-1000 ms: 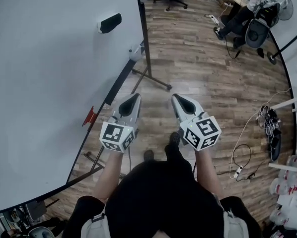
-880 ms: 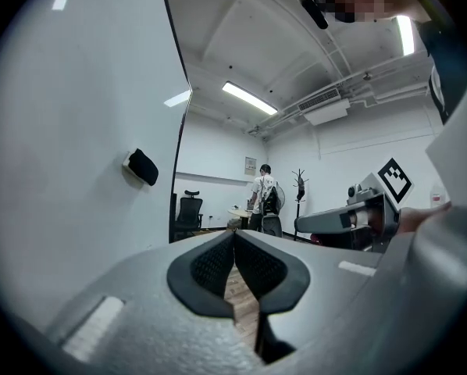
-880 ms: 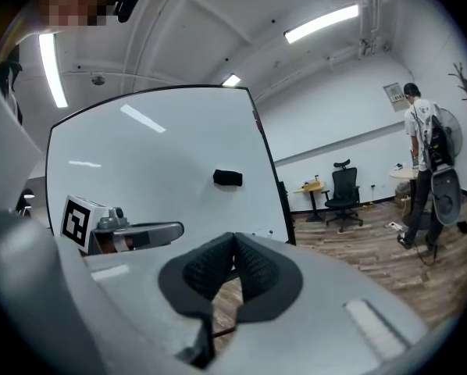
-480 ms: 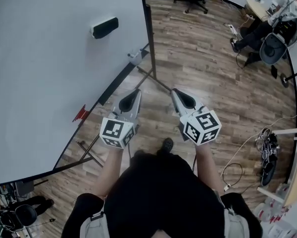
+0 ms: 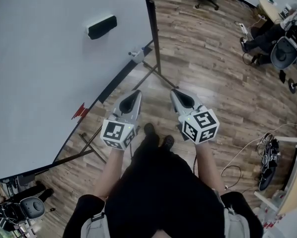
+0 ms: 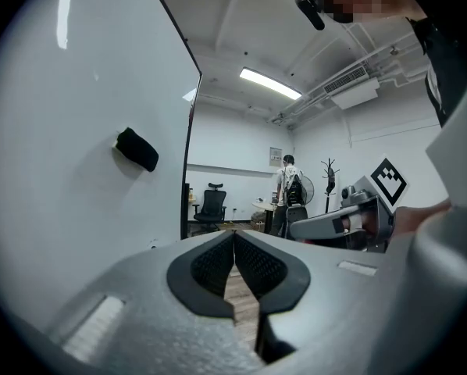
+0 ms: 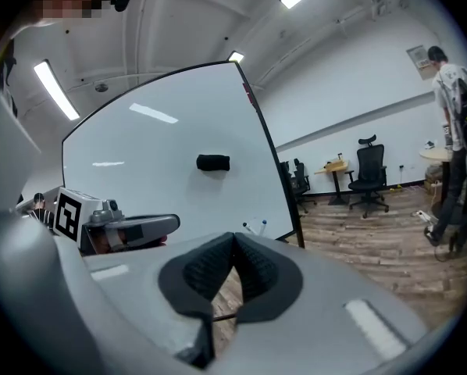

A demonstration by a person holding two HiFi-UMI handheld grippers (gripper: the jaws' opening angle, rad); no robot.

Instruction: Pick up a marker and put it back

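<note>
Your markers [image 7: 263,225] show only as tiny sticks at the whiteboard's [image 5: 34,93] lower corner, centre of the right gripper view, too small to tell colours. A black oblong eraser [image 5: 101,27] clings to the smooth board, upper left of the head view. Your left gripper [image 5: 136,93] and right gripper [image 5: 175,92], ribbed dark pads pressed together on nothing, sit mid-frame over wood-plank floor [image 5: 203,58]

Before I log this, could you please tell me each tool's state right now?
Left tool: closed, empty.
Right tool: closed, empty.
</note>
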